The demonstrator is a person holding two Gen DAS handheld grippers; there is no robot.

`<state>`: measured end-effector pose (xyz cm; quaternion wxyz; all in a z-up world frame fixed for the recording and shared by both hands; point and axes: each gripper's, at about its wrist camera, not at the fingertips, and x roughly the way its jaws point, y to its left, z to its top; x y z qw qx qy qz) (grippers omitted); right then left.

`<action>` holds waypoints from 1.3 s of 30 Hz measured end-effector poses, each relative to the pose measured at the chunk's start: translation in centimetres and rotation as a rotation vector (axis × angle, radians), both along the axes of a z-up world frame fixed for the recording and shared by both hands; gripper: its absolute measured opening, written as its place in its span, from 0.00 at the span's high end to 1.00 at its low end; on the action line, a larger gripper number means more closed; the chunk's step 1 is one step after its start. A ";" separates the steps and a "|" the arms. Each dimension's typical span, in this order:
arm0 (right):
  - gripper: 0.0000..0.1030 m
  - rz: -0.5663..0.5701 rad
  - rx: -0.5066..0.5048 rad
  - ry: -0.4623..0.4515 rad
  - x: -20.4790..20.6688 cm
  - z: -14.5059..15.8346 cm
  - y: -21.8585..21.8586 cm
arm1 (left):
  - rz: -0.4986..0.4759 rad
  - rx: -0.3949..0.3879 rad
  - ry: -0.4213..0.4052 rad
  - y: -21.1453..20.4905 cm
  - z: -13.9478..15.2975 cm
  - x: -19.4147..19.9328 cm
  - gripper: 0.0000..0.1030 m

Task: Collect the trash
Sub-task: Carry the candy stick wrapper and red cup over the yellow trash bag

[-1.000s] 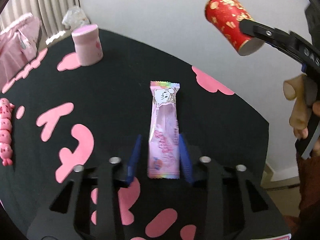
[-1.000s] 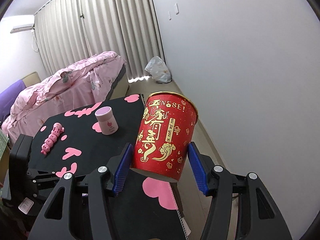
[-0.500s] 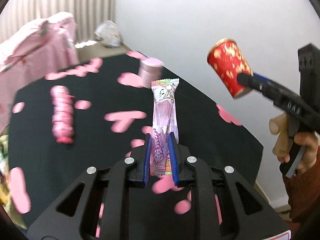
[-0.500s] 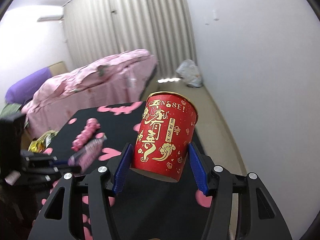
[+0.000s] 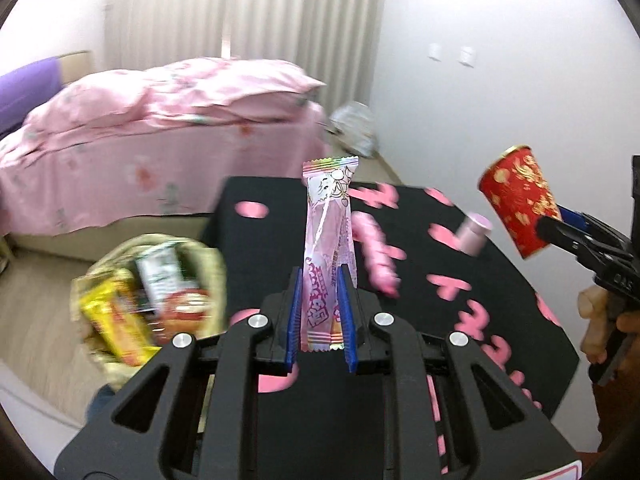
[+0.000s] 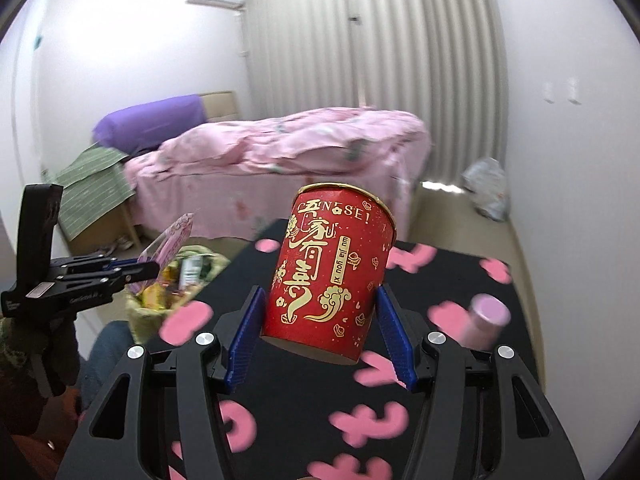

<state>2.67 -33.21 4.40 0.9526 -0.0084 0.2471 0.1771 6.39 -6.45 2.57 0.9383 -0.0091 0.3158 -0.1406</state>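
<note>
My left gripper (image 5: 319, 316) is shut on a pink candy wrapper (image 5: 328, 232) and holds it upright in the air above the table's left edge. It shows in the right wrist view (image 6: 150, 270) with the wrapper (image 6: 170, 240) over the basket. My right gripper (image 6: 320, 334) is shut on a red paper cup with gold print (image 6: 330, 276), held above the table. The cup also shows at the right of the left wrist view (image 5: 520, 206). A woven basket (image 5: 100, 276) full of wrappers stands on the floor left of the table, also seen in the right wrist view (image 6: 150, 314).
The black table with pink shapes (image 5: 460, 320) carries a small pink jar (image 5: 474, 232) and a pink caterpillar toy (image 5: 374, 248). A bed with pink bedding (image 5: 160, 148) stands behind. A white bag (image 6: 488, 188) lies on the floor by the curtain.
My left gripper closed on the candy wrapper, lifted it off the table and swung left toward the basket. My right gripper, still holding the red cup, turned left too.
</note>
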 end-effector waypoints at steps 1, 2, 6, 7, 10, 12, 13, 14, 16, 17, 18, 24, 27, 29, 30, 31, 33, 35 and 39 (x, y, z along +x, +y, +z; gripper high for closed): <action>0.48 0.020 -0.006 -0.001 0.3 0.2 1.0 | 0.030 -0.006 -0.004 1.4 0.0 0.1 0.84; 0.48 0.050 -0.014 -0.001 0.7 0.5 2.5 | 0.062 -0.014 -0.007 2.8 0.0 -0.1 0.84; 0.48 0.131 -0.043 0.006 2.1 0.9 6.7 | 0.179 -0.048 0.000 8.1 -0.8 0.0 0.84; 0.48 0.151 -0.046 0.011 2.4 0.9 7.7 | 0.202 -0.054 0.004 8.9 -1.1 -0.2 0.84; 0.48 0.209 -0.041 0.038 3.3 0.6 10.3 | 0.290 -0.071 0.018 12.2 -2.2 -0.1 0.84; 0.48 0.247 -0.043 0.061 4.3 0.2 12.2 | 0.331 -0.074 0.029 13.7 -2.8 0.0 0.84; 0.48 0.263 -0.048 0.070 4.6 -0.1 13.0 | 0.349 -0.081 0.039 14.5 -3.3 0.1 0.84; 0.48 0.275 -0.052 0.078 5.0 -0.3 13.8 | 0.363 -0.088 0.049 15.2 -3.8 0.1 0.84; 0.48 0.313 -0.059 0.103 5.9 -1.2 15.5 | 0.380 -0.089 0.067 16.1 -4.6 0.4 0.84; 0.48 0.335 -0.063 0.119 6.7 -1.7 16.6 | 0.385 -0.090 0.077 16.3 -5.2 0.7 0.84; 0.48 0.357 -0.064 0.138 7.5 -2.2 17.7 | 0.388 -0.093 0.085 16.5 -5.6 0.8 0.84; 0.48 0.436 -0.086 0.273 13.2 -6.8 23.3 | 0.392 -0.106 0.147 17.0 -8.8 3.2 0.84; 0.48 0.473 -0.107 0.330 15.7 -9.3 25.7 | 0.390 -0.113 0.187 17.2 -10.4 4.9 0.84; 0.48 0.486 -0.108 0.375 17.3 -10.7 26.7 | 0.391 -0.124 0.207 17.5 -11.1 5.8 0.84; 0.48 0.492 -0.105 0.400 18.1 -11.4 27.2 | 0.392 -0.129 0.218 17.7 -11.5 6.2 0.84; 0.48 0.500 -0.101 0.424 18.8 -11.8 27.5 | 0.394 -0.132 0.224 17.8 -11.8 6.4 0.84; 0.48 0.526 -0.098 0.473 20.0 -12.8 28.4 | 0.401 -0.146 0.240 18.2 -12.5 7.1 0.84; 0.49 0.546 -0.129 0.497 20.6 -13.6 29.3 | 0.408 -0.161 0.251 18.3 -12.9 7.6 0.84; 0.50 0.568 -0.147 0.518 21.7 -14.6 30.1 | 0.416 -0.173 0.253 18.4 -13.0 7.8 0.84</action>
